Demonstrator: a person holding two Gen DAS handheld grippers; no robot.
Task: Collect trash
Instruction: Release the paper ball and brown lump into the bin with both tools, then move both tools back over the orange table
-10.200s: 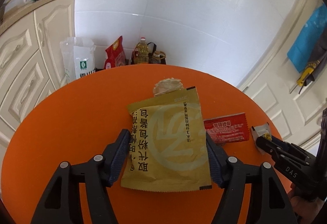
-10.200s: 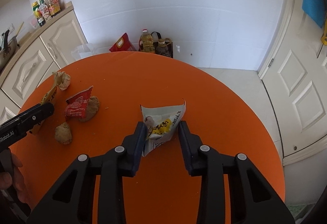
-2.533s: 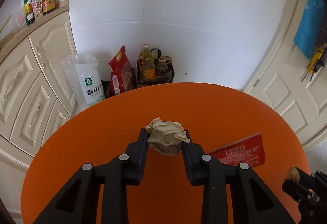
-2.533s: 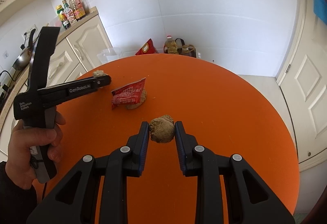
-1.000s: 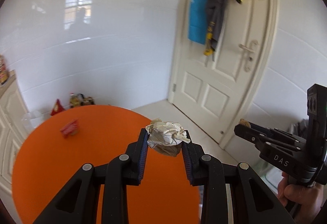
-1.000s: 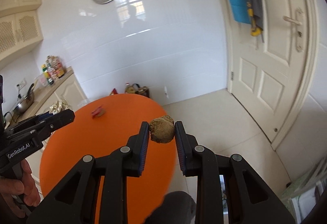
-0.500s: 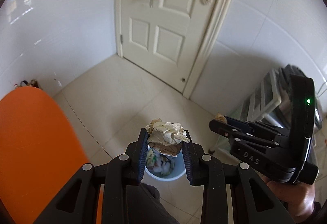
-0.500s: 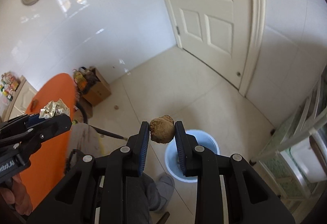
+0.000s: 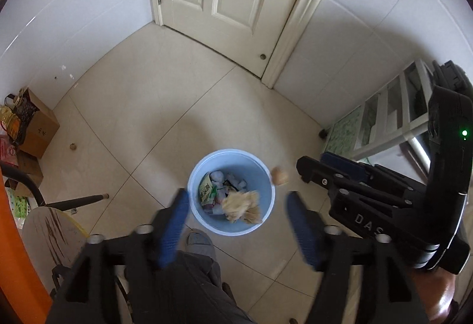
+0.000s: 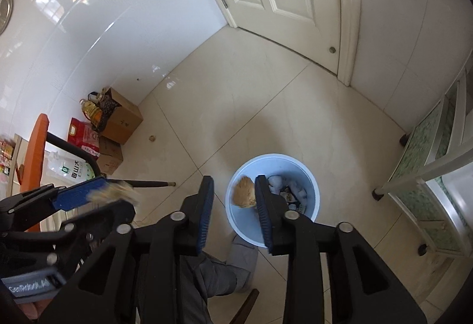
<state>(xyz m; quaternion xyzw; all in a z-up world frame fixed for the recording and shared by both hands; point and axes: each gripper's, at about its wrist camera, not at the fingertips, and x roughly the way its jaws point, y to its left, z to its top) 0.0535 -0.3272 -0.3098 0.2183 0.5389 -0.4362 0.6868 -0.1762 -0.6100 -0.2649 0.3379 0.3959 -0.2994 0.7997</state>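
Observation:
A light blue bin (image 9: 192, 185) (image 10: 314, 186) holding several wrappers stands on the floor below both grippers. My left gripper (image 9: 236, 195) (image 10: 118, 199) is open and its jaws are still opening. The crumpled paper wad (image 9: 241, 205) (image 10: 115, 193) shows blurred over the bin's mouth, clear of the pads. My right gripper (image 10: 234, 180) (image 9: 313, 165) is also open with opening jaws. The brown ball (image 10: 244, 192) (image 9: 279, 175) is loose in the air between its fingers, at the bin's rim, touching neither pad.
A person's trouser leg and grey shoe (image 9: 199, 241) are beside the bin. A wooden stool (image 9: 50, 235) and the orange table edge (image 9: 11, 250) lie to the left. Cardboard boxes (image 10: 122, 121) stand by the wall, a white rack (image 9: 384, 122) on the right.
Both grippers were shut on their trash over the bin half a second ago. Now both jaws have parted, the wad and the ball are falling, and both hands sit lower over the bin.

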